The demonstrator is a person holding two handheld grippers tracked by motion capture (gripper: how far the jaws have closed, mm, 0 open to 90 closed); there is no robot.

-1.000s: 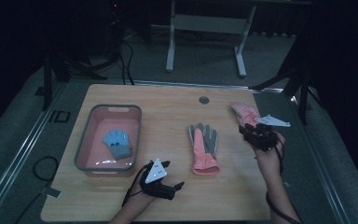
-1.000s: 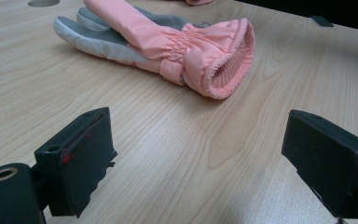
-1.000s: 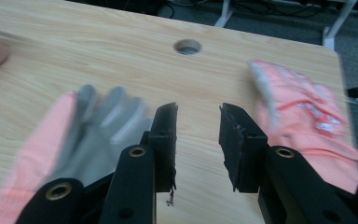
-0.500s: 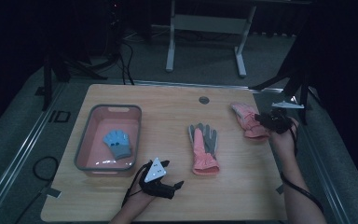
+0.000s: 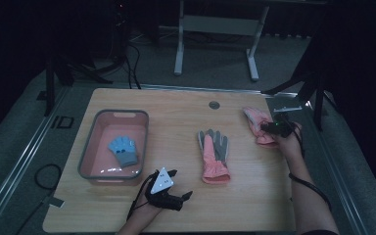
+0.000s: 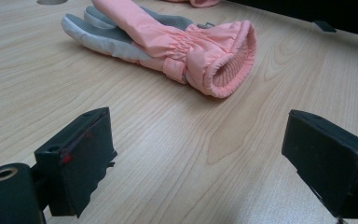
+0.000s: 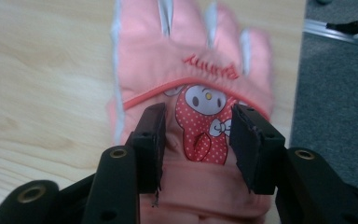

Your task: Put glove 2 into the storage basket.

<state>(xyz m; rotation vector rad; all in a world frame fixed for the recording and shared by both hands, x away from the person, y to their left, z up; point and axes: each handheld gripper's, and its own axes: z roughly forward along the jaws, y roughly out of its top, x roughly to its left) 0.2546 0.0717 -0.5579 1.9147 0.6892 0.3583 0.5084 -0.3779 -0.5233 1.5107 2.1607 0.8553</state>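
Right claw (image 7: 196, 149) is over the pink glove (image 5: 257, 125) at the worktop's (image 5: 176, 107) right edge; its jaws have just been opening and straddle the cuff, released. Left claw (image 5: 181, 186) rests released near the front edge, bare wood between it and the grey-palmed glove (image 6: 168, 42).
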